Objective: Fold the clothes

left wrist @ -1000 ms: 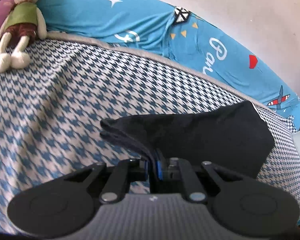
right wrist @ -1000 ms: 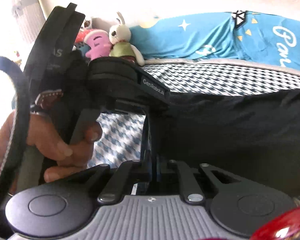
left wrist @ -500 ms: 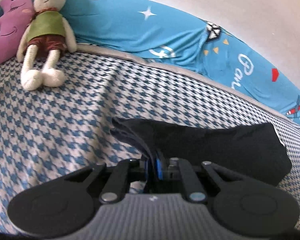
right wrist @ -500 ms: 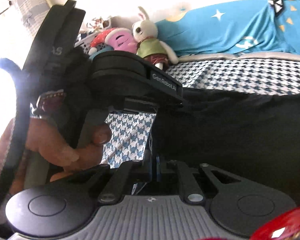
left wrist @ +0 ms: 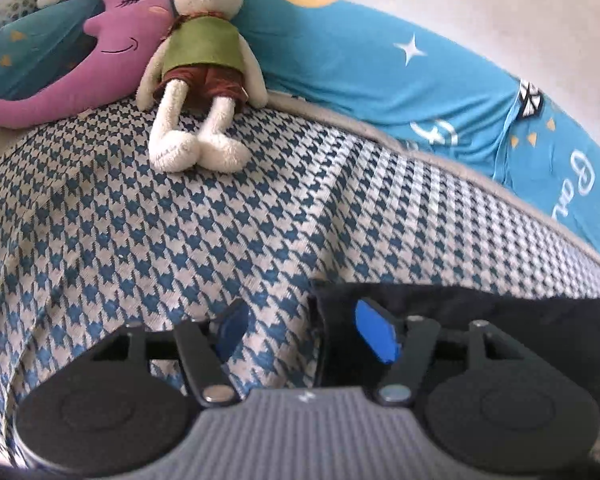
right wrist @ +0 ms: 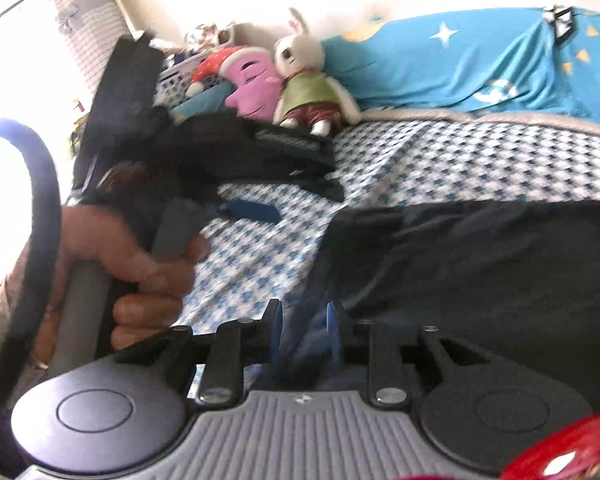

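Releasing the fold | left gripper (left wrist: 306, 334) jaws opening wide, the dark garment (left wrist: 480, 320) no longer pinched, its corner lying between the pads | right gripper (right wrist: 302, 334) jaws narrowly parting, blurred dark cloth between them | garment on houndstooth bedspread (left wrist: 180, 220), right of centre | fold looks laid; smoothing likely next.
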`<state>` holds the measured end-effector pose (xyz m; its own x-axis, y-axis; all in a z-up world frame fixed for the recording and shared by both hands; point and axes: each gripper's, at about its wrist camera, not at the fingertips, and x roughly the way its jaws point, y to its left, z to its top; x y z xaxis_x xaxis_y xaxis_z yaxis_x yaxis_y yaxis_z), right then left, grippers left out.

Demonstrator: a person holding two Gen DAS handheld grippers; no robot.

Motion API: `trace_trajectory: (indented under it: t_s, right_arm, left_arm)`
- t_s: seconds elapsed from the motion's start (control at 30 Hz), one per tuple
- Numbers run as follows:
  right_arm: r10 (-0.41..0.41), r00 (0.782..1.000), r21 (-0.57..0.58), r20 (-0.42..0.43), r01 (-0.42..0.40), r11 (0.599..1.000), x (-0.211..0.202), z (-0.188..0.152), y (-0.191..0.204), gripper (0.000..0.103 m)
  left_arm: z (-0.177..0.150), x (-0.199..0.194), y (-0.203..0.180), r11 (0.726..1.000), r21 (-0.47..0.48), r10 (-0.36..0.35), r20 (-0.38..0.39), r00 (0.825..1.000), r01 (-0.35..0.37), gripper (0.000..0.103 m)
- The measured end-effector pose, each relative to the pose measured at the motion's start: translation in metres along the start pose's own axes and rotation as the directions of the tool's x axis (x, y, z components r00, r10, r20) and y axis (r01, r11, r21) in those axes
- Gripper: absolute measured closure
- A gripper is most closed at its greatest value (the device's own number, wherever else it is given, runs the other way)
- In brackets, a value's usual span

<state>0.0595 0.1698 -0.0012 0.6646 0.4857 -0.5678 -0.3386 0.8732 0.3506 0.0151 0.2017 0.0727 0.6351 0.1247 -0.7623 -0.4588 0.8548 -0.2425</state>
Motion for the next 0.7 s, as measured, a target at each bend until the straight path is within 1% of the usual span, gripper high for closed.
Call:
trace_trajectory:
  t_s: [0.03, 0.07, 0.13, 0.23, 0.3, 0.37, 0.57, 0.7]
  right_arm:
    - [-0.013, 1.000, 0.006, 0.005, 0.013, 1.000, -0.005, 0.000, -0.004, 0.078]
    - [-0.025, 1.000, 0.015, 0.008, 0.025, 1.000, -0.009, 0.002, -0.009, 0.078]
    - [-0.048, 0.999, 0.033, 0.013, 0.048, 0.998, -0.017, 0.004, -0.020, 0.078]
    - [-0.087, 0.996, 0.053, 0.019, 0.086, 0.995, -0.029, 0.006, -0.035, 0.077]
    - [-0.107, 0.994, 0.056, 0.019, 0.105, 0.993, -0.036, 0.009, -0.043, 0.076]
    - [-0.135, 0.991, 0.036, 0.019, 0.134, 0.990, -0.041, 0.012, -0.051, 0.074]
    - [-0.216, 0.976, 0.015, 0.026, 0.216, 0.976, -0.053, 0.023, -0.089, 0.073]
    - [-0.271, 0.962, 0.041, 0.042, 0.270, 0.962, -0.054, 0.034, -0.115, 0.073]
  left_arm:
    - [0.000, -0.001, 0.000, 1.000, -0.005, -0.010, 0.001, 1.000, 0.010, 0.031]
    - [-0.001, -0.001, -0.003, 1.000, -0.001, -0.017, 0.003, 1.000, 0.017, 0.029]
    - [-0.004, -0.002, -0.011, 0.999, 0.027, -0.029, 0.007, 1.000, 0.029, 0.029]
    - [-0.009, -0.002, -0.024, 0.996, 0.073, -0.047, 0.004, 0.999, 0.047, 0.022]
    - [-0.014, -0.001, -0.032, 0.994, 0.088, -0.061, -0.008, 0.998, 0.061, 0.020]
    - [-0.017, 0.002, -0.040, 0.992, 0.100, -0.072, -0.021, 0.997, 0.074, 0.016]
    - [-0.026, 0.011, -0.060, 0.987, 0.138, -0.075, -0.053, 0.996, 0.081, 0.008]
    - [-0.031, 0.019, -0.069, 0.985, 0.150, -0.067, -0.085, 0.994, 0.079, 0.006]
